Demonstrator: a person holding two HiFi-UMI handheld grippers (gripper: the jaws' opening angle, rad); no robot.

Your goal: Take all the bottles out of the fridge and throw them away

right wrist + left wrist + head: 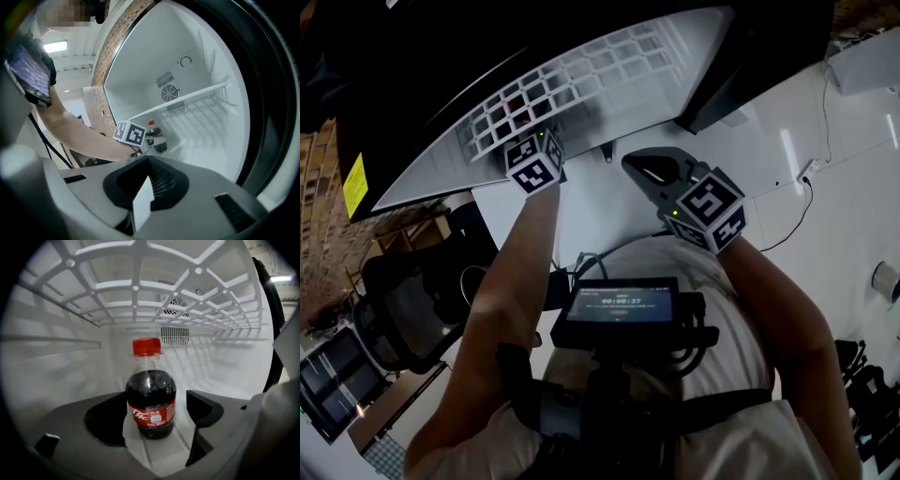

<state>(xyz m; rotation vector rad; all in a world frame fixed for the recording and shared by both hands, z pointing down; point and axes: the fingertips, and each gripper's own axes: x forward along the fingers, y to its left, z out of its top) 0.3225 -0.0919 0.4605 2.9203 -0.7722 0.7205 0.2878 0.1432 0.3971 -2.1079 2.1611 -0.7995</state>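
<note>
Your cola bottle (151, 399) stands upright at frame centre inside the fridge (56, 371), red cap up, between your spread left claw (157, 418). Your right claw (145, 187) is pressed together.

left claw (154, 414): jaws wide apart, arm (517, 281) stretched forward | right claw (143, 194): jaws together, behind the left

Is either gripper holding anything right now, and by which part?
Nothing is held. The left gripper stands open with the cola bottle between its jaws, not yet gripped. The right gripper is shut and empty.
</note>
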